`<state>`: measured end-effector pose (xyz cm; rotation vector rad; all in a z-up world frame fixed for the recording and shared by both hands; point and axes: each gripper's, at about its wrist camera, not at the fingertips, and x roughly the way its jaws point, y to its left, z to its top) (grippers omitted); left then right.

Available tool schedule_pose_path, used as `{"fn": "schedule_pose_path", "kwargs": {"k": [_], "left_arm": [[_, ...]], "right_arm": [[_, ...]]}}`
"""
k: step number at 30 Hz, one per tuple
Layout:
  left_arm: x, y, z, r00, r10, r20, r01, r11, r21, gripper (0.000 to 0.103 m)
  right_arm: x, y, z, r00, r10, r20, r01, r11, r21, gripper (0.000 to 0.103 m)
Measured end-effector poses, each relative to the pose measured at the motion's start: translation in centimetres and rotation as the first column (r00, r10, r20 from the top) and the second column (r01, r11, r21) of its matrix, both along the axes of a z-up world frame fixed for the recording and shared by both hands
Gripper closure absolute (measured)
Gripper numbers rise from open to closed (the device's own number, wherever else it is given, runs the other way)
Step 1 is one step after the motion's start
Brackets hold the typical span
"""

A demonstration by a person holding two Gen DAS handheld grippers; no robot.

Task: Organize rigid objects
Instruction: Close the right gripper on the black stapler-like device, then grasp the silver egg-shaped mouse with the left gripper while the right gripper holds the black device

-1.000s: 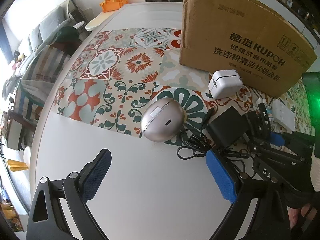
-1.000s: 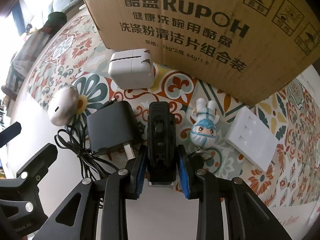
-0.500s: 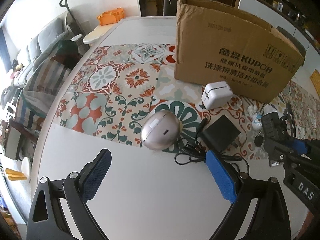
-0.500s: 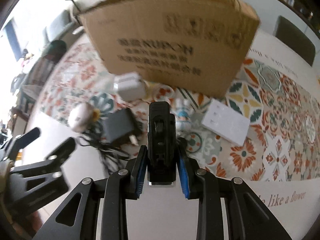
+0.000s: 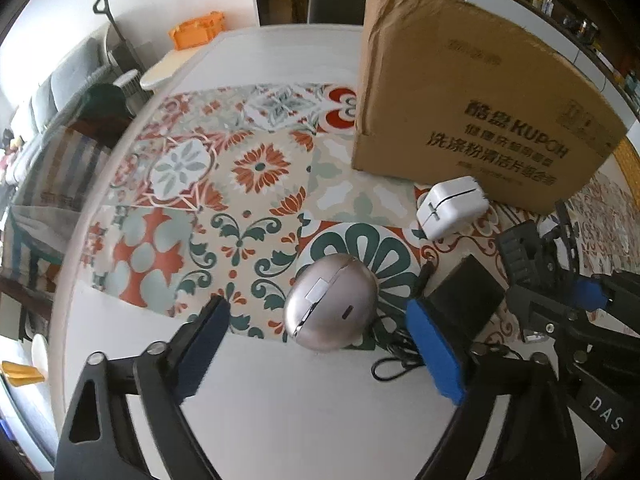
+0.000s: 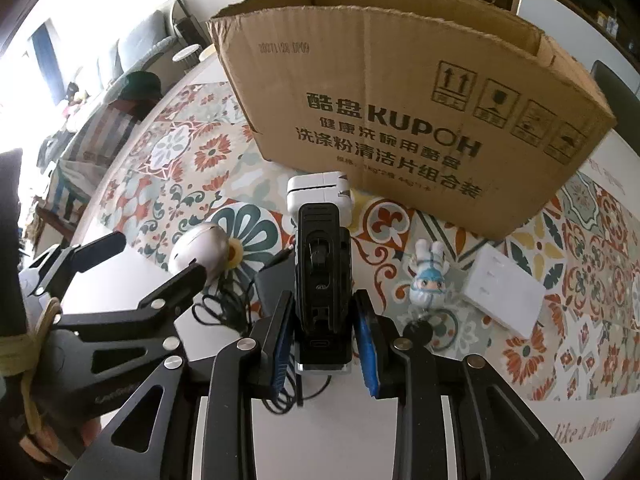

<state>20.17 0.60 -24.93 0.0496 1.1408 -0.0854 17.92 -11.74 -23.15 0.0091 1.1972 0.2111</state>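
Observation:
A silver egg-shaped device (image 5: 332,302) lies on the patterned mat (image 5: 240,184). My left gripper (image 5: 320,346) hovers over it with the egg just ahead of and between the blue pads (image 5: 436,354); its jaws are closing and the pads stand apart from the egg. My right gripper (image 6: 324,340) is shut on a black oblong device (image 6: 323,276) and holds it above the table. An open-topped cardboard box (image 6: 400,100) stands behind. In the right wrist view the left gripper (image 6: 148,264) brackets the egg (image 6: 200,248).
A white charger cube (image 5: 452,208), a black power adapter (image 5: 468,300) and its tangled cable (image 5: 396,360) sit right of the egg. A small figurine (image 6: 430,276) and a white switch plate (image 6: 504,292) lie before the box. Bare white tabletop (image 5: 300,408) lies nearest me.
The right gripper has risen with the black device, off the mat. The left gripper has moved in over the silver egg and its jaws have narrowed.

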Motion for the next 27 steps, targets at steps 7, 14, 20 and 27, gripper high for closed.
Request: {"fn": "schedule_pose_path", "kwargs": {"k": [7, 14, 20, 27], "left_arm": [[1.1, 0.3, -2.3, 0.999, 0.002, -0.054, -0.003, 1.0, -0.031, 0.021], [1.8, 0.3, -3.5, 0.997, -0.011, -0.073, 0.007, 0.999, -0.044, 0.031], [1.9, -0.1, -3.8, 0.999, -0.026, -0.045, 0.024, 0.999, -0.043, 0.045], [1.4, -0.2, -3.4, 0.999, -0.028, -0.025, 0.026, 0.996, -0.085, 0.045]], "right_arm": [[0.8, 0.3, -0.9, 1.0, -0.009, -0.014, 0.008, 1.0, -0.02, 0.074], [1.1, 0.7, -1.4, 1.0, -0.007, -0.029, 0.006, 1.0, -0.025, 0.074], [1.2, 0.4, -1.8, 0.999, -0.015, -0.046, 0.014, 1.0, -0.021, 0.073], [1.1, 0.2, -1.9, 0.998, -0.028, -0.049, 0.027, 0.999, -0.02, 0.073]]}}
